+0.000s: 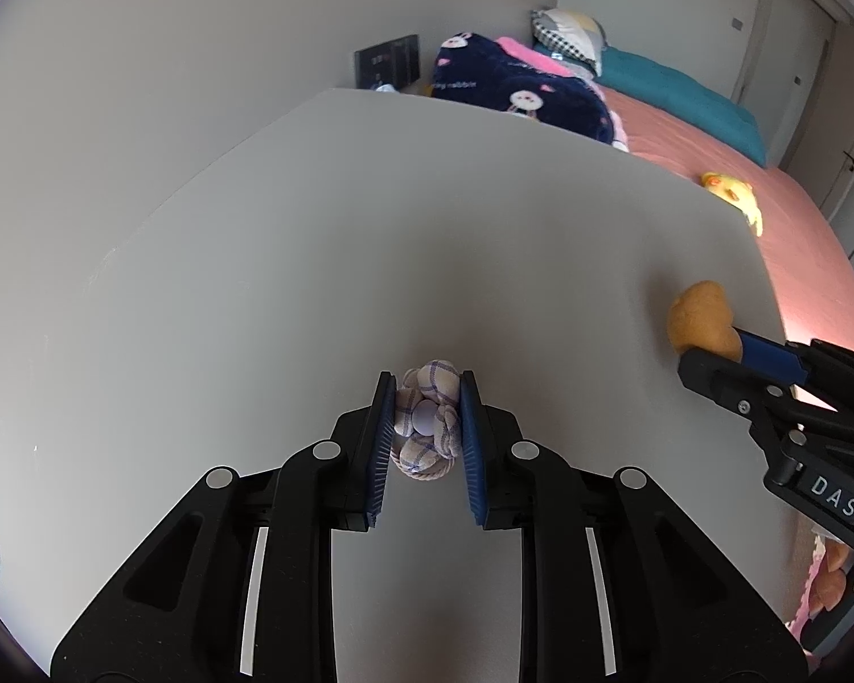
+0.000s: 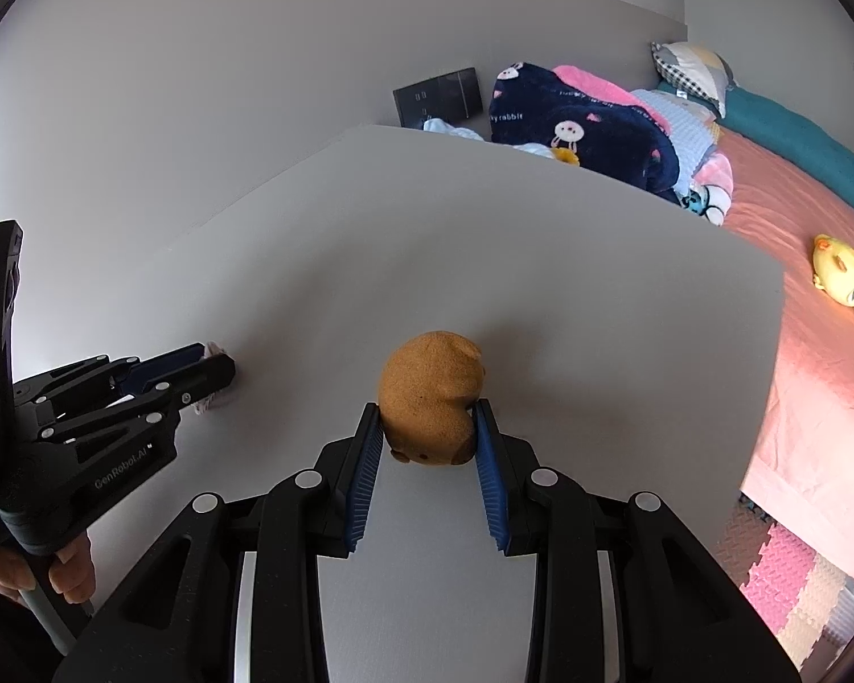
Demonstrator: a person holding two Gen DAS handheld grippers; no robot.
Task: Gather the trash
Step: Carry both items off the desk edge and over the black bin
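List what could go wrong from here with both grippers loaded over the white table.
1. The left gripper pinches the soft checked fabric flower only near its fingertips; the cloth may squash and slip out on lifting.
2. The right gripper grips the rounded brown plush toy at its lower part, so most of it overhangs forward and could roll free.
3. The toy hangs near the white table edge; dropped, it might fall off.
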